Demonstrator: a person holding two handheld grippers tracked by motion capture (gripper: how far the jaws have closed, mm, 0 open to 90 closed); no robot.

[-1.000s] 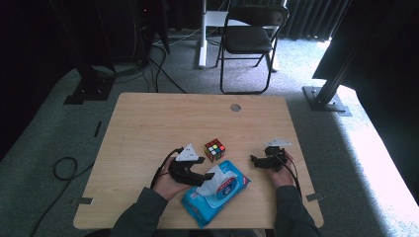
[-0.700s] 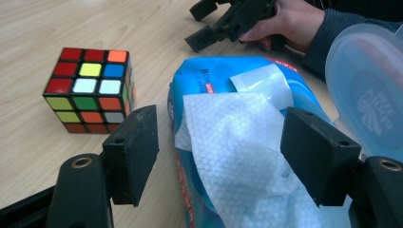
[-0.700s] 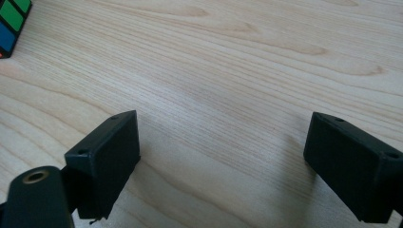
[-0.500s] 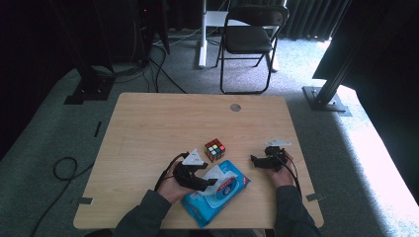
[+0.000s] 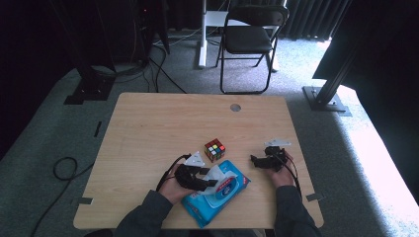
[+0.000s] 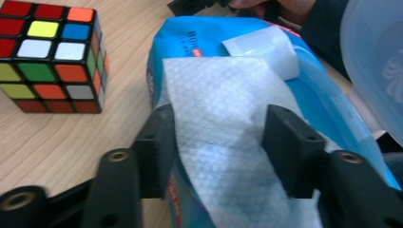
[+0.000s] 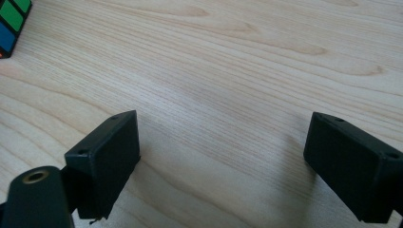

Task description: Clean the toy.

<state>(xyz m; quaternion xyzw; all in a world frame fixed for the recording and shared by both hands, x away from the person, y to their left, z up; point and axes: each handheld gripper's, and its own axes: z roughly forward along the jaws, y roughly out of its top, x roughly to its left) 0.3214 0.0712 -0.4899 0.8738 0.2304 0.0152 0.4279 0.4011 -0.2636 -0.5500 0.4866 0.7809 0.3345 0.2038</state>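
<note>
So far, I judge the job as pulling a wipe from the pack, and it looks about half done: the pack's lid (image 6: 375,61) is flipped up, its seal sticker (image 6: 266,47) is peeled back, and a wipe (image 6: 223,128) stands out of the opening, but it is not yet free of the pack. Starting at the left of the high view, my left gripper (image 5: 205,181) sits at the near left edge of the pack (image 5: 217,192), which lies on the desk (image 5: 148,128) close to my side. In the left gripper view the wipe runs up between the two black jaws; they have just been closing on it, with the wipe between them. The left pad touches the sheet's edge, the right one seems to sit at a fold, yet I cannot tell if they really pinch it, so I call it closing around the wipe and not a firm hold. What is left, I think, is to finish the pinch and draw the sheet up and out. Just beyond the pack stands the cube (image 5: 214,149), apart from both grippers. Farther right, my right gripper (image 5: 257,161) rests on bare desk, well apart from the pack, its jaws spread wide with nothing between them.
</note>
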